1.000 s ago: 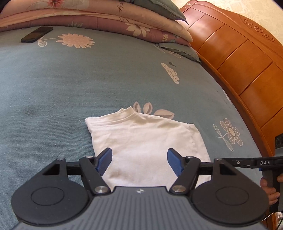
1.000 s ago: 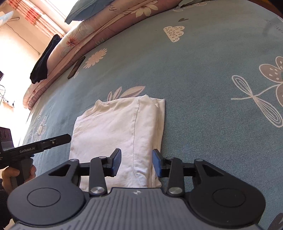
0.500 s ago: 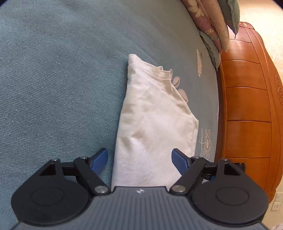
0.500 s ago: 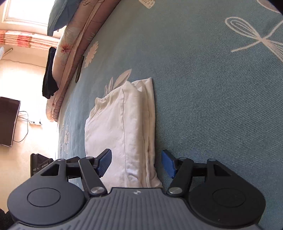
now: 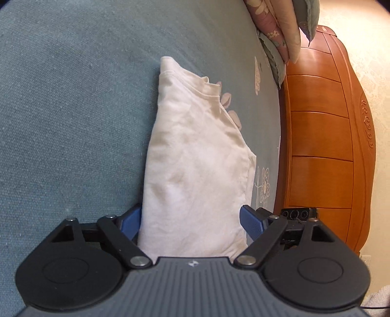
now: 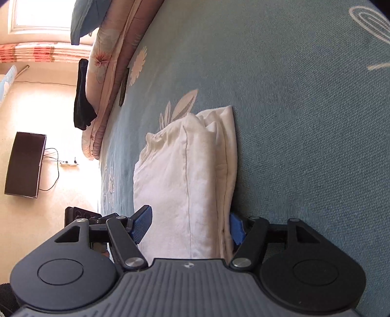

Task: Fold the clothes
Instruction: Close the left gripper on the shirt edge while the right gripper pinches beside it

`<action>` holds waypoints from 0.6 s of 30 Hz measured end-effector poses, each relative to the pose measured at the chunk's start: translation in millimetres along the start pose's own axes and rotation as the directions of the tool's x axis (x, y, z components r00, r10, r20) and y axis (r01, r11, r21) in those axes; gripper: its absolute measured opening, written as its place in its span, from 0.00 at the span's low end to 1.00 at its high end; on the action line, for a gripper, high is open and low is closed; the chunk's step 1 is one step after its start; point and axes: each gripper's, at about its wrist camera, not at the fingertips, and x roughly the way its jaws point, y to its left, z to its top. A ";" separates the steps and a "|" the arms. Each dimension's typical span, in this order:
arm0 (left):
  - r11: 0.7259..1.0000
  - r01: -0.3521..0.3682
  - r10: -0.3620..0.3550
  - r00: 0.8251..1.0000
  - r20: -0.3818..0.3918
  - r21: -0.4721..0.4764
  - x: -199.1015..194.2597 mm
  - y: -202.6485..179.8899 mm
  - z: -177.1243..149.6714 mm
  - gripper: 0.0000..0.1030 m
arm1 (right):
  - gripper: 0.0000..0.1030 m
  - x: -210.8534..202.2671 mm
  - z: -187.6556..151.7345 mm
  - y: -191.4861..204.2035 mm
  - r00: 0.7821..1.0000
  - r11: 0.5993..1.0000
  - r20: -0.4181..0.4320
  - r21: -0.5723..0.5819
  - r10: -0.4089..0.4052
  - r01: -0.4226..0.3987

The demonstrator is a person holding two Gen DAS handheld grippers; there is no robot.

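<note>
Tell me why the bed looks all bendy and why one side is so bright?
Left wrist view: the fisheye lens curves the orange wooden bed frame and the teal bedsheet; the light is soft and even. Right wrist view: sun from the window washes out the cream floor on the left, while the folded white T-shirt stays sharp, with a dark shadow along its right edge.

No words, labels or numbers are showing clearly enough to read; only a small white emblem is sitting at six o'clock on each gripper body (image 5: 192, 263) (image 6: 187, 265).

Folded shirt (image 5: 195, 156) on the bedspread (image 5: 73, 109), quilts (image 6: 109, 63) stacked behind, headboard (image 5: 321, 146) to its right
</note>
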 end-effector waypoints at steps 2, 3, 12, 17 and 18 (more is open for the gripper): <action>1.000 0.019 -0.019 1.000 -0.004 -0.019 -1.4 2.2 -4.9 0.82 | 0.68 -0.1 -10.8 1.4 1.000 1.000 -0.025 -0.015 -0.009 0.008; 0.999 0.024 -0.024 1.000 0.000 -0.031 -2.3 2.9 -2.9 0.80 | 0.68 0.0 -13.3 1.9 1.000 1.000 -0.016 -0.020 -0.011 0.011; 0.998 0.050 -0.050 0.999 0.002 0.030 1.0 3.0 12.2 0.62 | 0.67 19.6 15.3 8.4 0.999 0.998 -0.016 -0.055 0.034 -0.035; 0.997 0.070 -0.069 0.997 0.037 -0.018 -3.5 22.7 7.8 0.43 | 0.53 10.2 -0.5 -3.1 1.000 0.999 -0.009 -0.024 0.030 -0.030; 0.998 0.065 -0.065 0.997 0.032 0.006 -1.5 19.7 8.7 0.43 | 0.51 11.6 0.1 -3.2 1.000 1.000 -0.003 -0.020 0.019 -0.019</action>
